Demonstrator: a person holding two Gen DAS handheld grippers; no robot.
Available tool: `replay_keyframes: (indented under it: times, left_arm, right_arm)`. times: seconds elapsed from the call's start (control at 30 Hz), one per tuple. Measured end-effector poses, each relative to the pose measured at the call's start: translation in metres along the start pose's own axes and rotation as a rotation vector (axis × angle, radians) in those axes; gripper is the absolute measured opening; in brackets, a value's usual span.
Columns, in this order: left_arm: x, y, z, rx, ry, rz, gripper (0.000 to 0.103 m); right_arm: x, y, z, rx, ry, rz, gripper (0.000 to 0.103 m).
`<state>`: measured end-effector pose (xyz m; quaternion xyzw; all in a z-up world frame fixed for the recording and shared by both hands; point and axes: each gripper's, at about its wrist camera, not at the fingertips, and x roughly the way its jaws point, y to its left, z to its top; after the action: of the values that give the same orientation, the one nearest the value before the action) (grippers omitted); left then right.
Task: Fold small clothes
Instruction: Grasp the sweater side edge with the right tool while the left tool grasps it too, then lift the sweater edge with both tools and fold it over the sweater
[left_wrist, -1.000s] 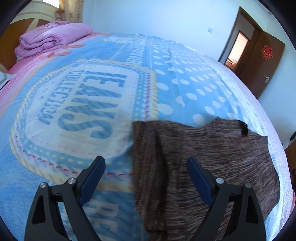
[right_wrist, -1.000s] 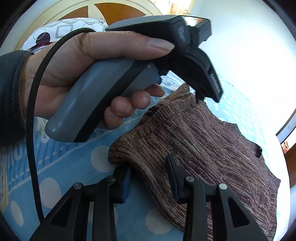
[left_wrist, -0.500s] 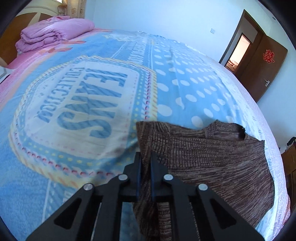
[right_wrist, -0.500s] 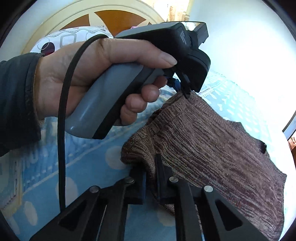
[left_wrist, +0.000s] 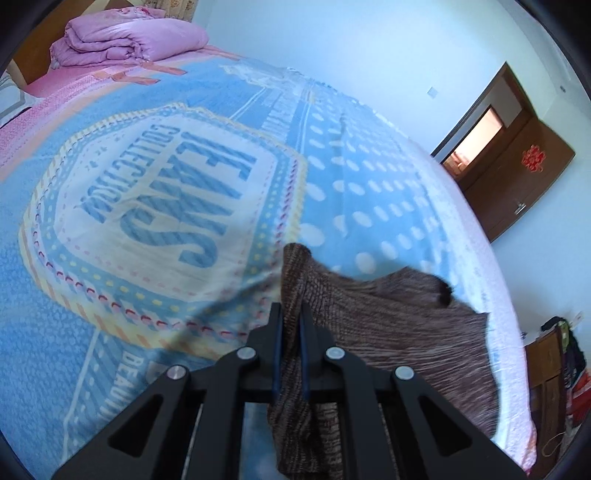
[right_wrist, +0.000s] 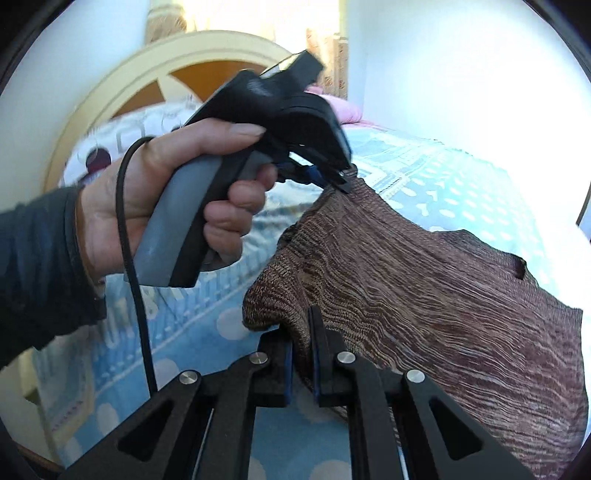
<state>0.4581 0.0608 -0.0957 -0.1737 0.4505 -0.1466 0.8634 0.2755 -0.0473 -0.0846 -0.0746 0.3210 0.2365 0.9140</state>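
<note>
Closest in, the right gripper (right_wrist: 303, 354) has its two black fingers pressed together on a bunched edge of the brown knit top (right_wrist: 424, 295), the fabric pinched between the blue pads and lifted off the bedspread (right_wrist: 207, 332) so it folds over just above the jaws. The left gripper (left_wrist: 291, 339) is likewise clamped on the same garment, its fingers squeezed onto a narrow ridge of the brown knit top (left_wrist: 388, 332) that stands up between them and hangs down past the jaws toward the lens. From the right-hand view you can see that left gripper (right_wrist: 341, 181) held in the person's left hand (right_wrist: 207, 199), a black cable trailing from the grey handle, its tip biting the far corner of the cloth and pulling it up into a peak. The rest of the top drapes away to the right, sloping down to lie on the bedspread (left_wrist: 147, 229), which is blue with white dots and a big pale badge of lettering. Further off, a folded pink quilt (left_wrist: 129, 40) sits by the headboard (right_wrist: 155, 74), and a brown door (left_wrist: 517, 177) stands open in the far wall.
</note>
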Motion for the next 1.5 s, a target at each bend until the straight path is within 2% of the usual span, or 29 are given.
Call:
replay_keyframes:
  times: [0.23, 0.57, 0.83, 1.03, 1.5]
  left_arm:
    - [-0.022, -0.036, 0.006, 0.014, -0.035, -0.052, 0.009]
    - [-0.036, -0.113, 0.009, 0.127, -0.070, -0.082, 0.009]
    - [-0.027, -0.170, 0.005, 0.216, -0.073, -0.122, 0.009]
    - [-0.012, -0.207, -0.002, 0.256, -0.045, -0.162, 0.009]
    - [0.033, -0.295, -0.038, 0.415, 0.022, -0.178, 0.009]
  right_arm:
    - [-0.027, -0.037, -0.002, 0.125, -0.071, 0.008, 0.007]
    - [-0.067, -0.075, -0.017, 0.244, -0.127, -0.009, 0.007]
    - [-0.102, -0.109, -0.033, 0.328, -0.139, -0.038, 0.007]
    - [-0.119, -0.133, -0.047, 0.369, -0.138, -0.053, 0.006]
    - [-0.137, -0.173, -0.090, 0.459, -0.083, -0.094, 0.006]
